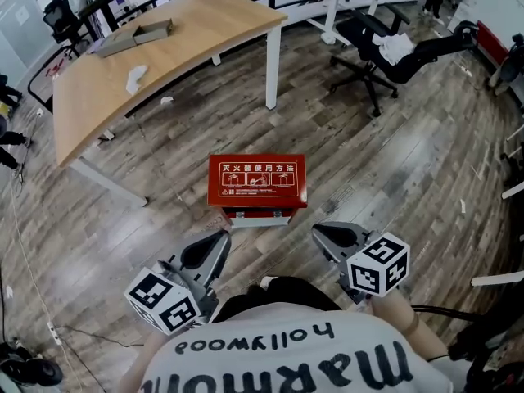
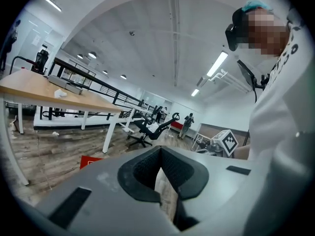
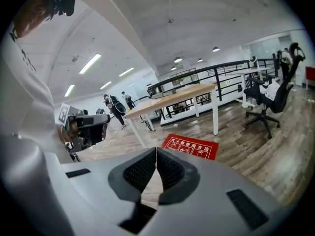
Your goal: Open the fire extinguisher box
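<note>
Red fire extinguisher box (image 1: pixel 257 181) sitting closed on the wooden floor (image 1: pixel 393 162), its front face barely showing beneath the lid, left tool (image 1: pixel 214 248) and right tool (image 1: pixel 332 237) hovering just near of it, both clenched on nothing.

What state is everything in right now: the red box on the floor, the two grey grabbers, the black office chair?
Red metal fire extinguisher box: lid closed, standing on the wood floor, untouched.
Left grey gripper: jaws together, holding nothing.
Right grey gripper: jaws together, holding nothing.
Black office chair: standing on its wheeled base, white cloth lying on it.
</note>
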